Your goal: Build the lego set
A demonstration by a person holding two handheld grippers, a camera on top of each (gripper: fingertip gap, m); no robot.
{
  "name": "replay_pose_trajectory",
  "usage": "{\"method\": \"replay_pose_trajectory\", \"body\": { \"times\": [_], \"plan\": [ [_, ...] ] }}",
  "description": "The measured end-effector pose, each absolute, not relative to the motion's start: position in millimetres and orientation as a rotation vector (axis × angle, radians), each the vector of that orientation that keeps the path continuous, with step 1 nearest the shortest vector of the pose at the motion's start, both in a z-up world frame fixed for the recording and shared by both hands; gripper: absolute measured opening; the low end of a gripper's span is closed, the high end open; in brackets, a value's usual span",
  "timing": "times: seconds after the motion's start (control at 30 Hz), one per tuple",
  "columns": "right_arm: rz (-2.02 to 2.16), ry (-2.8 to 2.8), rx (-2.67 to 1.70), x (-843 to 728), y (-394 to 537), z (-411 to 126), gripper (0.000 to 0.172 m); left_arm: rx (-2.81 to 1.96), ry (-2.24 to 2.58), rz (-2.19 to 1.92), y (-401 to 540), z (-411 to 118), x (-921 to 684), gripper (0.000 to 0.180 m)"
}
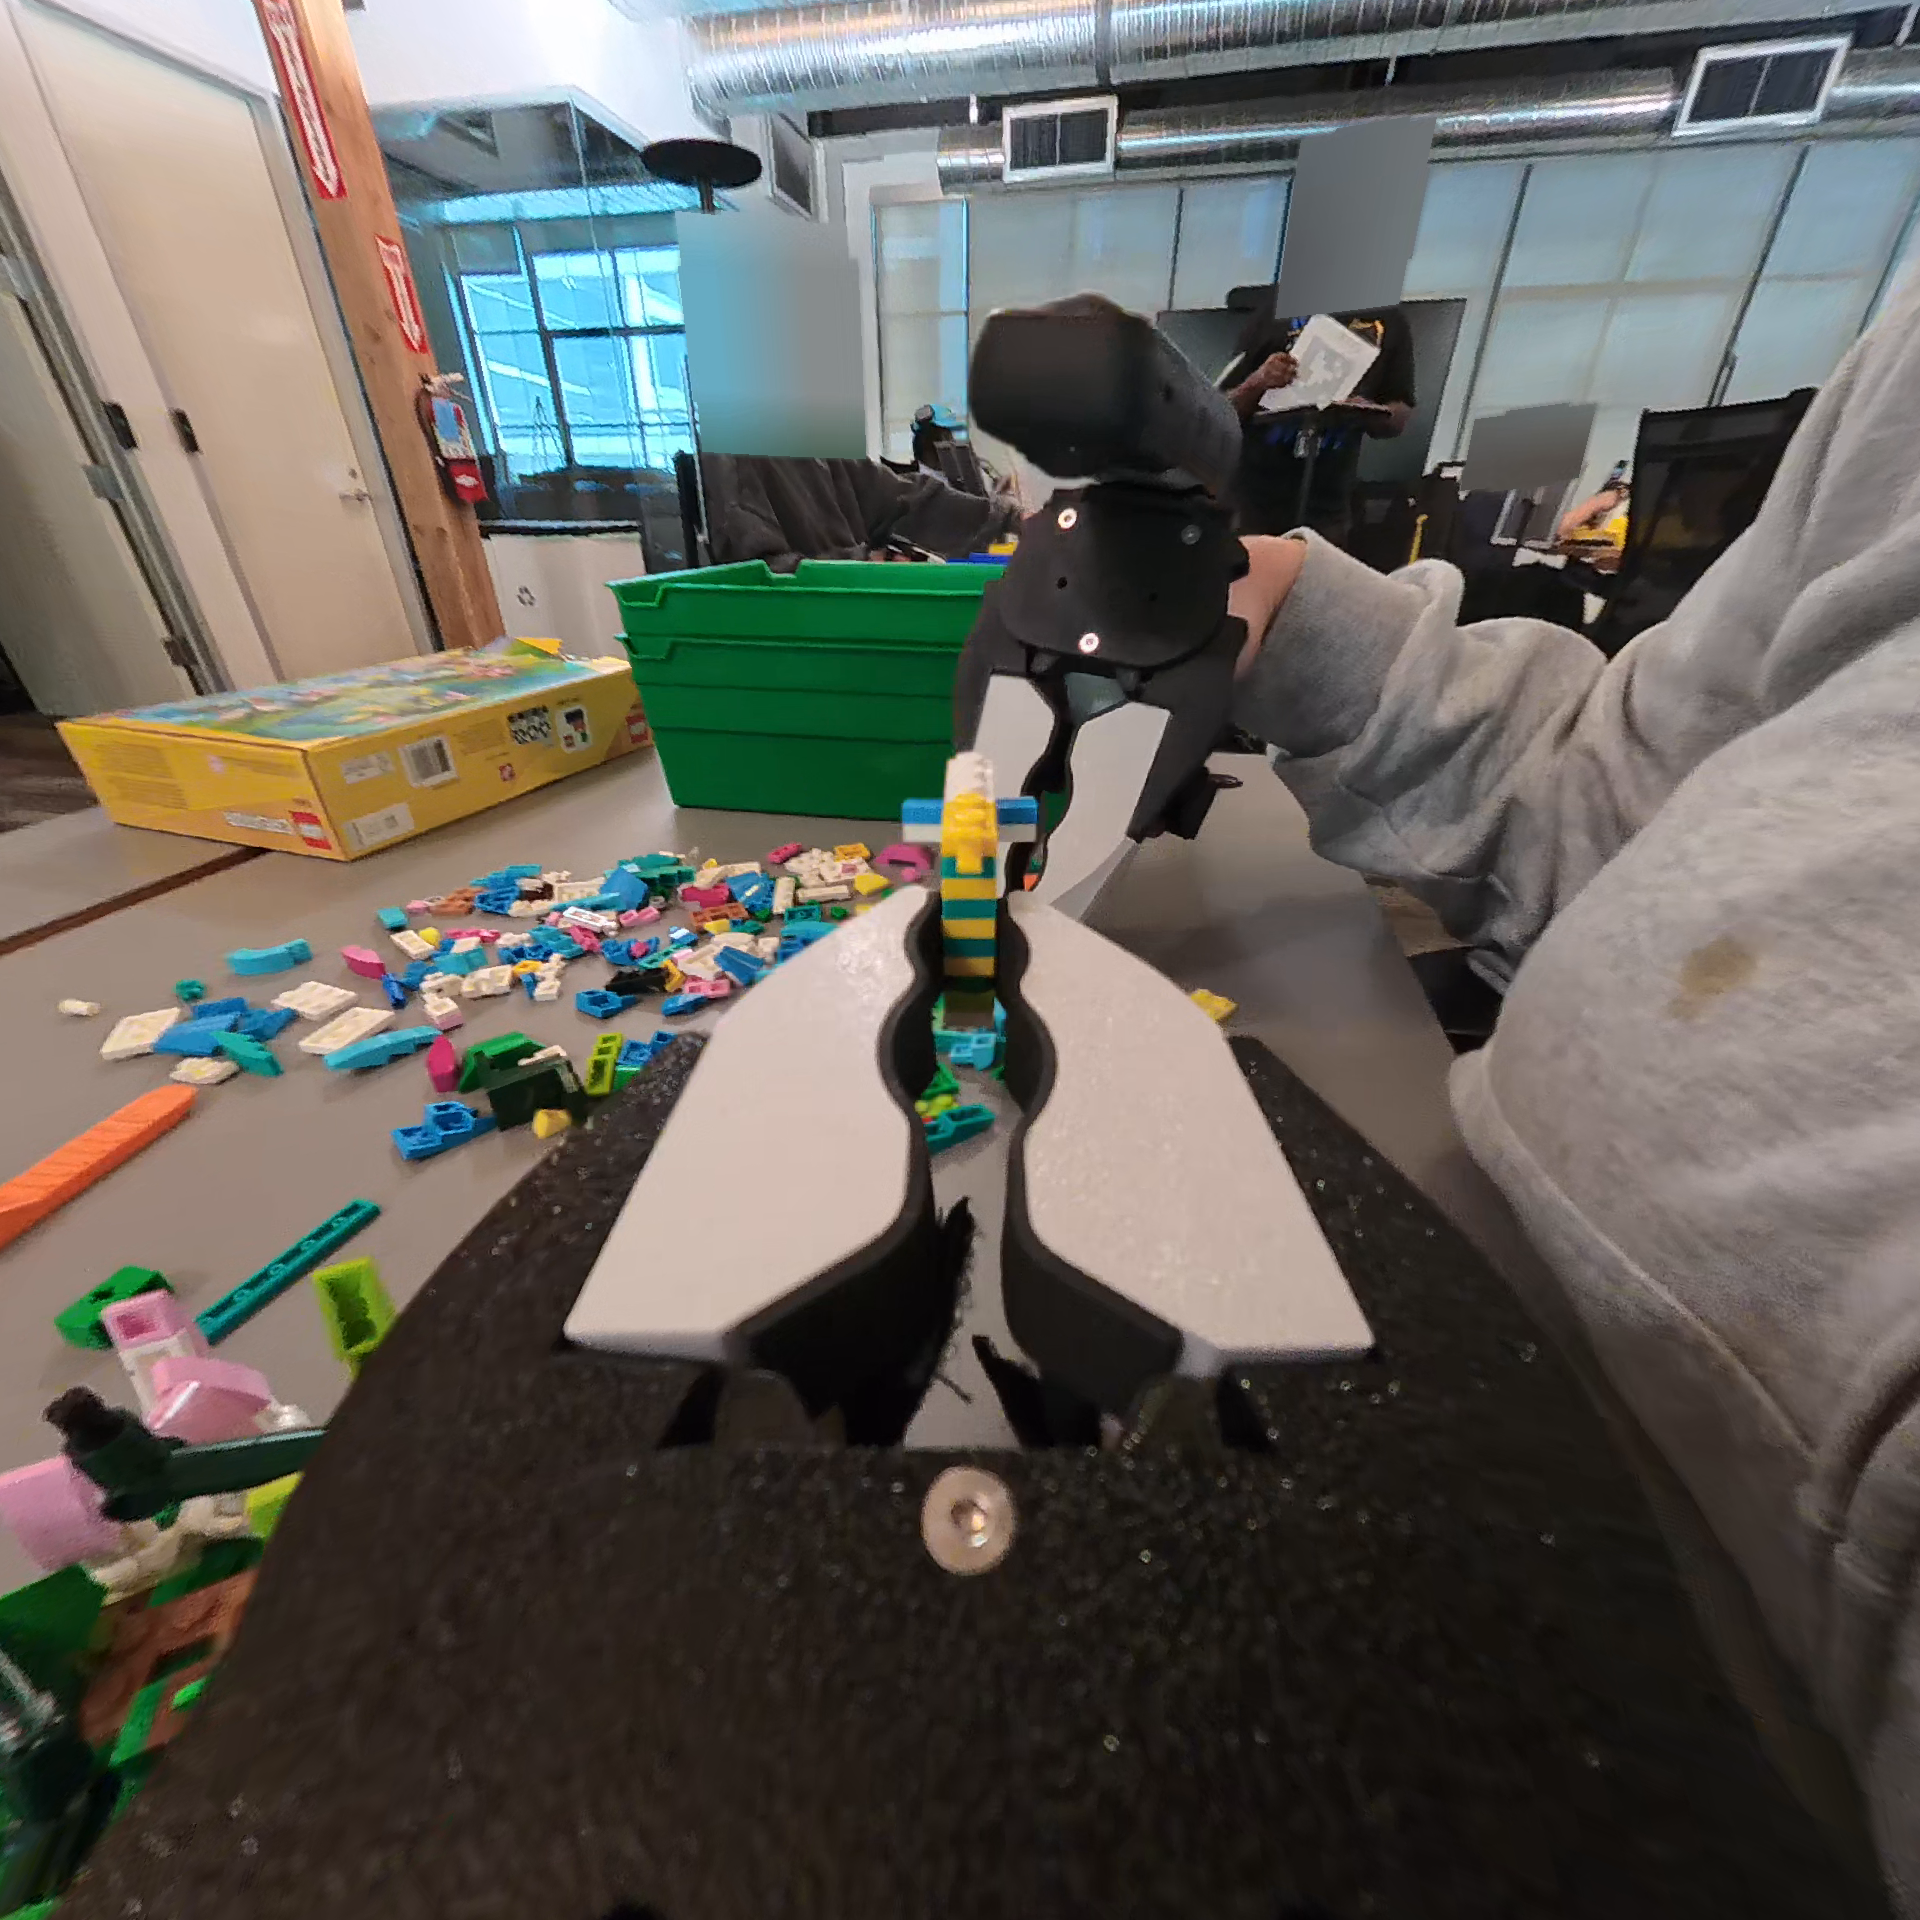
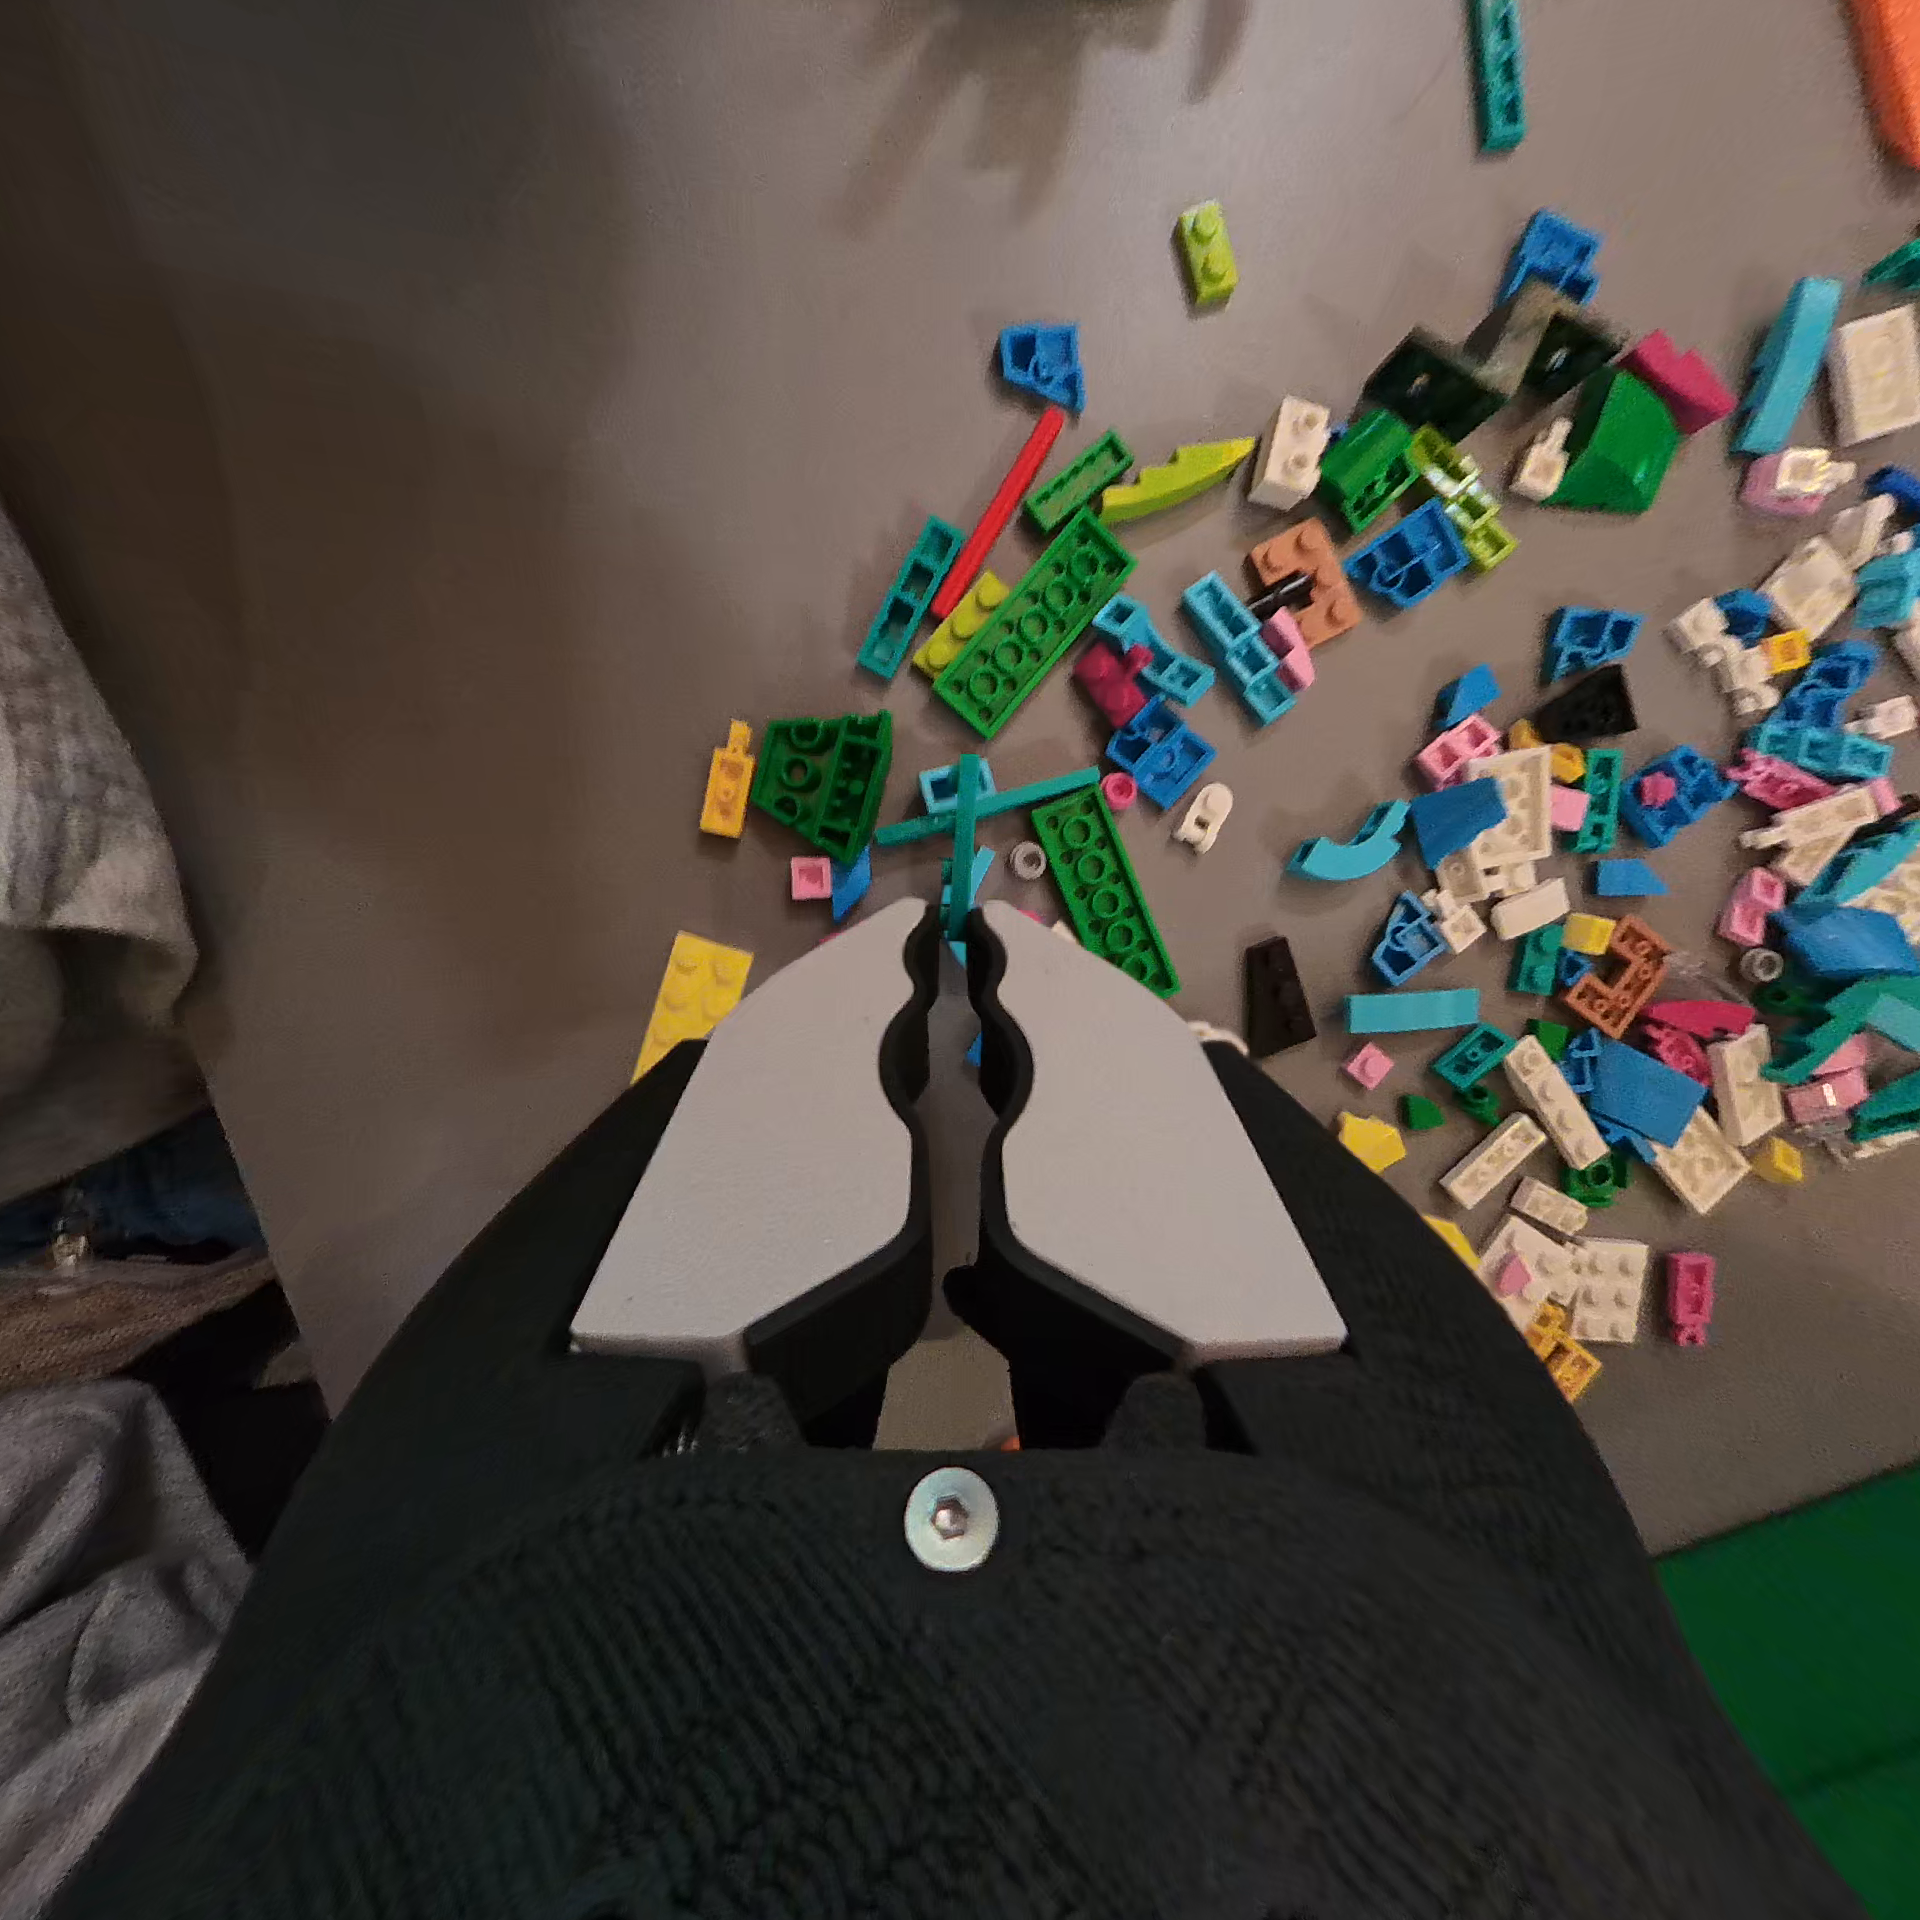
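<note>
My left gripper point(image 1: 966, 920) is shut on a slim tower of yellow and teal bricks point(image 1: 968, 894), held upright above the grey table point(image 1: 1299, 935). The tower has a blue and white cross piece and a white brick at its top. My right gripper point(image 2: 958, 920) is shut on a thin teal plate point(image 2: 968, 842), held edge-on above the loose bricks. In the left wrist view the right gripper point(image 1: 1044, 868) hangs point-down just behind and right of the tower's top, held by a hand in a grey sleeve point(image 1: 1507, 790).
Several loose coloured bricks point(image 1: 582, 935) are spread over the table, also in the right wrist view point(image 2: 1455, 727). Stacked green bins point(image 1: 810, 686) and a yellow box point(image 1: 353, 748) stand at the back. An orange piece point(image 1: 94, 1153) and a built model point(image 1: 156, 1455) lie at left.
</note>
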State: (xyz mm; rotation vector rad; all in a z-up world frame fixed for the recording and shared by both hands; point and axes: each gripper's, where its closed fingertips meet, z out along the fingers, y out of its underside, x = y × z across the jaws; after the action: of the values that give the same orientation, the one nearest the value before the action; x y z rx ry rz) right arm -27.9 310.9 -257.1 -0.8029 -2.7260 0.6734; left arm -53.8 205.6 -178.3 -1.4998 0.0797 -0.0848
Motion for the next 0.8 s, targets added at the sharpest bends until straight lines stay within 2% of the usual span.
{"method": "replay_pose_trajectory", "body": {
  "times": [0.23, 0.4, 0.8],
  "plan": [
    [0.914, -2.595, -0.852, -47, 269, -237, 0.003, -1.477, 0.149, 0.043, 181, -174, -59, 0.008],
    [1.037, -2.703, -0.986, -38, 237, -244, 0.004, -1.459, 0.242, 0.121, 156, -174, -56, 0.008],
    [0.788, -3.384, -1.338, 2, 196, -264, 0.003, -1.427, 0.4, 0.092, 141, -175, -25, 0.008]
  ]
}}
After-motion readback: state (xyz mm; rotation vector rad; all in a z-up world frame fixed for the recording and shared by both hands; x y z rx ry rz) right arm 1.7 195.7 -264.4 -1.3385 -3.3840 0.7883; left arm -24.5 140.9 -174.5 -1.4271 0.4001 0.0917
